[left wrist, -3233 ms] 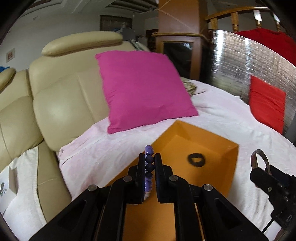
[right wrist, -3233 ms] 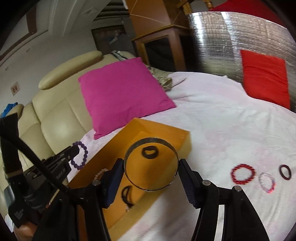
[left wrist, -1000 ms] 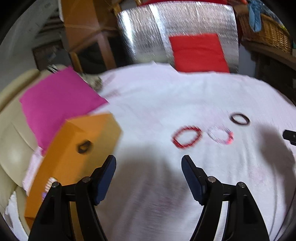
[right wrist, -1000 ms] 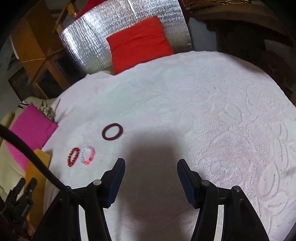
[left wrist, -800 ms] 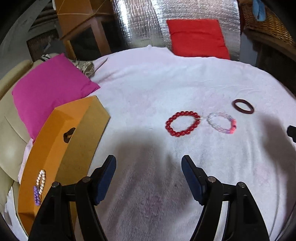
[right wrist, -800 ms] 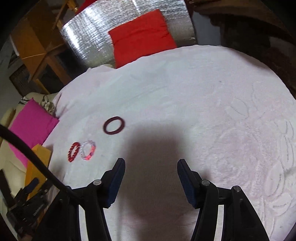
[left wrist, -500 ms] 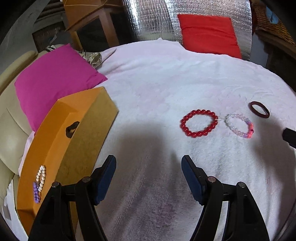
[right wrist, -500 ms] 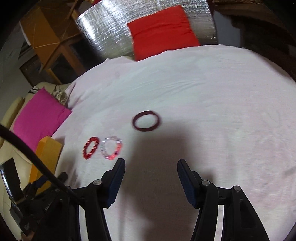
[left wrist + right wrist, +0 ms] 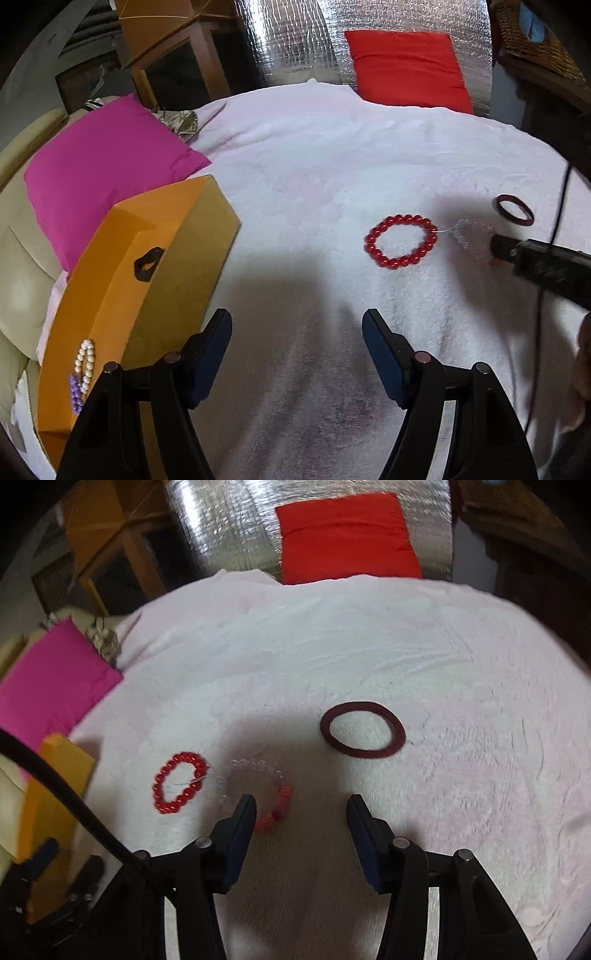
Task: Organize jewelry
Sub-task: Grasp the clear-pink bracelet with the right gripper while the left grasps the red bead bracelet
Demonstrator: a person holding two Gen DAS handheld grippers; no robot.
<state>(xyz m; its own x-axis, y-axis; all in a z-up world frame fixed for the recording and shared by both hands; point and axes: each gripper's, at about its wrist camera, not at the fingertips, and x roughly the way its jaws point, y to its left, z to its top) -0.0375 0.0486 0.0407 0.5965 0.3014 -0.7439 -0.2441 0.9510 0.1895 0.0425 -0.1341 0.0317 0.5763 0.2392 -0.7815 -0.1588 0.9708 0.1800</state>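
On the white cloth lie a red bead bracelet (image 9: pixel 402 241) (image 9: pixel 180 787), a clear-and-pink bead bracelet (image 9: pixel 264 790) (image 9: pixel 469 236) and a dark maroon ring bangle (image 9: pixel 362 734) (image 9: pixel 515 209). The orange box (image 9: pixel 110 295) at the left holds a purple and a white bead bracelet (image 9: pixel 82 369) and a black ring (image 9: pixel 147 259). My left gripper (image 9: pixel 297 341) is open and empty, short of the red bracelet. My right gripper (image 9: pixel 301 823) is open and empty, its left finger beside the pink bracelet; it shows at the right of the left wrist view (image 9: pixel 532 258).
A pink cushion (image 9: pixel 99 177) leans on the cream sofa (image 9: pixel 22 258) behind the box. A red cushion (image 9: pixel 406 70) rests against a silver foil panel (image 9: pixel 295 37) at the far edge. A wooden cabinet (image 9: pixel 173 55) stands at the back left.
Both grippers released their bracelets into the orange box and swung right over the cloth. My right gripper has come down close to the pink bracelet and the maroon bangle.
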